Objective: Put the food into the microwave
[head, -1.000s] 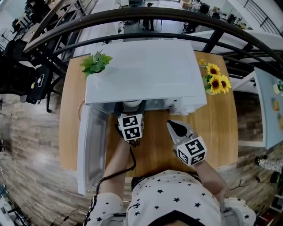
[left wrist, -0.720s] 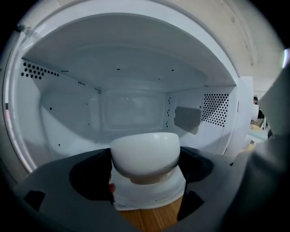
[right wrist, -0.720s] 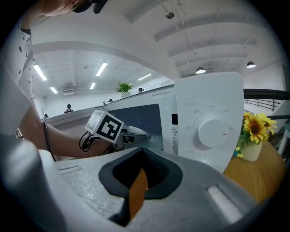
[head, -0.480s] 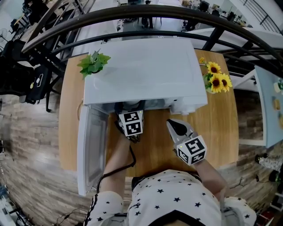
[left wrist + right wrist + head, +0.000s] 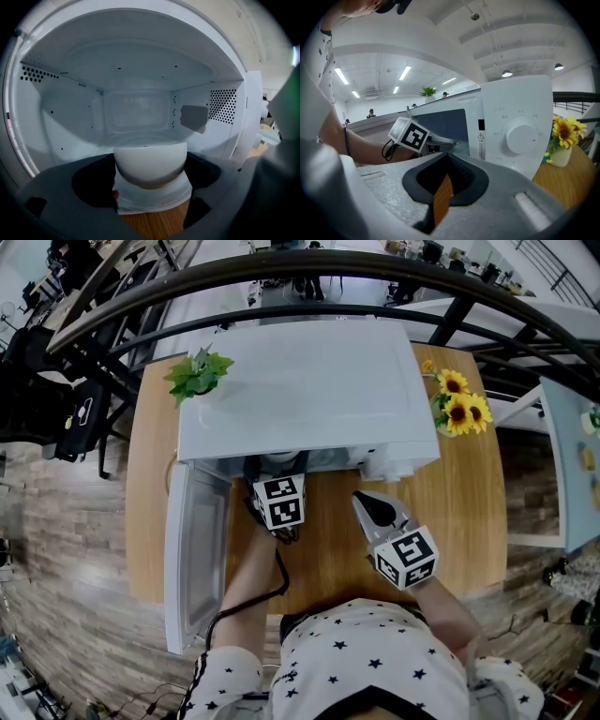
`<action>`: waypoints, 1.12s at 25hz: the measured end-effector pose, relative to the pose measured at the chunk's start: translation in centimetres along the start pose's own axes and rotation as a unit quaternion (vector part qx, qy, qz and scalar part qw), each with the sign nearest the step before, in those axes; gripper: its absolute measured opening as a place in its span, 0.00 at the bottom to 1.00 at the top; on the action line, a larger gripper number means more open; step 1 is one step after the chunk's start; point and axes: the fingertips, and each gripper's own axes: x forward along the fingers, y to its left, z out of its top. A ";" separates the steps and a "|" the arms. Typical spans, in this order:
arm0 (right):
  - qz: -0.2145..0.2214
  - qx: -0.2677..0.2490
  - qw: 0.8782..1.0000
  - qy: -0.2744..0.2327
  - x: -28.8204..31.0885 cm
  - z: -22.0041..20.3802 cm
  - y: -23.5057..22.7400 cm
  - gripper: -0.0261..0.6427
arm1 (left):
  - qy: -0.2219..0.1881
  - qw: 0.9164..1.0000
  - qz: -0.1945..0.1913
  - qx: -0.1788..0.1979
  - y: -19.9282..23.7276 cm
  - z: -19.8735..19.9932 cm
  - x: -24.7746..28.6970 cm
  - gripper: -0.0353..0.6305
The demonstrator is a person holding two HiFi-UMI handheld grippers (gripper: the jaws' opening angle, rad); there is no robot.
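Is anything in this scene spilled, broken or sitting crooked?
Nothing stands out. The white bowl looks level in the left gripper, at the mouth of the microwave, whose door is swung wide open. No spill shows on the wooden table, and the sunflowers stand upright beside the microwave.

My left gripper [image 5: 150,174] is matt dark plastic; the bowl [image 5: 149,159] in it looks like smooth white glazed ceramic; the microwave [image 5: 140,93] cavity is glossy white enamel; my right gripper [image 5: 444,183] is pale grey, finely grained, matt, with black ribbed pads [image 5: 461,171]; the table [image 5: 469,512] is smooth light wood.
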 end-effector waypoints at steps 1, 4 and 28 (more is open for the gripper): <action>0.000 0.000 1.000 -0.001 0.0 0.0 0.0 0.05 | 0.001 1.000 0.001 0.001 0.0 -0.1 -0.1 0.73; 0.000 0.001 1.000 -0.002 -0.1 0.1 0.2 0.05 | 0.003 1.000 0.003 0.003 0.0 -0.5 -0.4 0.73; 0.004 -0.004 1.000 -0.010 -1.0 0.4 1.2 0.05 | 0.027 0.999 0.031 0.031 0.1 -3.0 -1.4 0.73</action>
